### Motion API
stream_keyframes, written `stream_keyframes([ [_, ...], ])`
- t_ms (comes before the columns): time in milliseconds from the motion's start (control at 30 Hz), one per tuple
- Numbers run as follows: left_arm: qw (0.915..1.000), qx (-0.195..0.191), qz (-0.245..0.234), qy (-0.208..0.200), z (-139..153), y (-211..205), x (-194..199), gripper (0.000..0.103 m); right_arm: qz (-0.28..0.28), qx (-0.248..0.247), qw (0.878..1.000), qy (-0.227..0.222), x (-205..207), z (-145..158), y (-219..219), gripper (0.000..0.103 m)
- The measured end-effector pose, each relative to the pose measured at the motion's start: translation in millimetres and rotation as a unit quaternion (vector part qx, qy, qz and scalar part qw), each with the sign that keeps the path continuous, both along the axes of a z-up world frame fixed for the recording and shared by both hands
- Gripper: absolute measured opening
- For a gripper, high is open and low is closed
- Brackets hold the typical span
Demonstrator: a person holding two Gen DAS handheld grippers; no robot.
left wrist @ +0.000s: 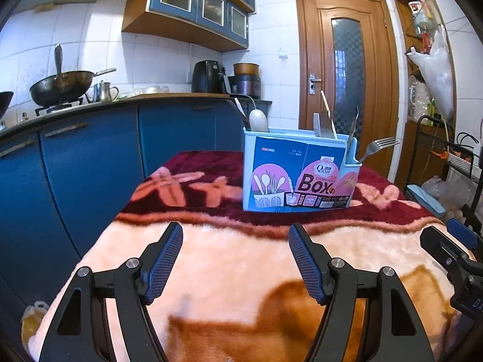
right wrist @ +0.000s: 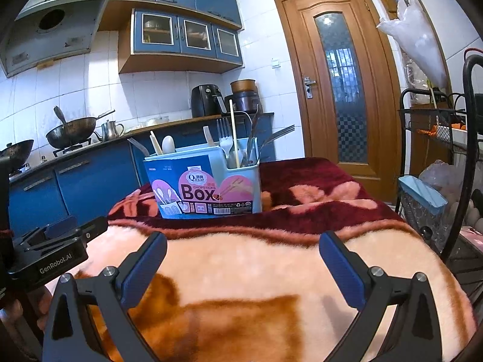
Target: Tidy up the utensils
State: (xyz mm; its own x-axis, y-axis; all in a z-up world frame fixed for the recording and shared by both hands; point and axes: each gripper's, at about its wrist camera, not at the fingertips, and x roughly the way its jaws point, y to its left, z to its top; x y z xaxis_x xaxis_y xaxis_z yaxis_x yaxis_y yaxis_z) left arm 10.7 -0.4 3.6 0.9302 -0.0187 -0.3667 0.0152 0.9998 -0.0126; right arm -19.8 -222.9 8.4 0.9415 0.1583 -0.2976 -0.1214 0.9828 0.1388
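A light blue utensil box (left wrist: 299,175) with a "Box" label stands upright on the blanket-covered table (left wrist: 229,259); it also shows in the right wrist view (right wrist: 205,187). Forks (left wrist: 377,147), a white spoon (left wrist: 258,120) and chopsticks (right wrist: 233,132) stick out of its compartments. My left gripper (left wrist: 235,241) is open and empty, low over the pink part of the blanket, well short of the box. My right gripper (right wrist: 243,250) is open and empty too, beside the left one, whose body (right wrist: 57,250) shows at the left edge.
Blue kitchen cabinets (left wrist: 90,163) with a wok (left wrist: 62,86) and kettle run along the left. A wooden door (left wrist: 347,75) is behind the table. A black wire rack (right wrist: 434,163) with bags and a blue-lidded container stands to the right.
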Motion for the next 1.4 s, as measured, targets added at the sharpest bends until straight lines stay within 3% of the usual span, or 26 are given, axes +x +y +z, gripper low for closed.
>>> stream_keyframes([
  [1400,0.9999,0.013,-0.005,-0.008,-1.1,-7.2,-3.6,0.074,0.0,-0.001,1.0,-0.001,-0.5,-0.1,-0.4,0.103],
])
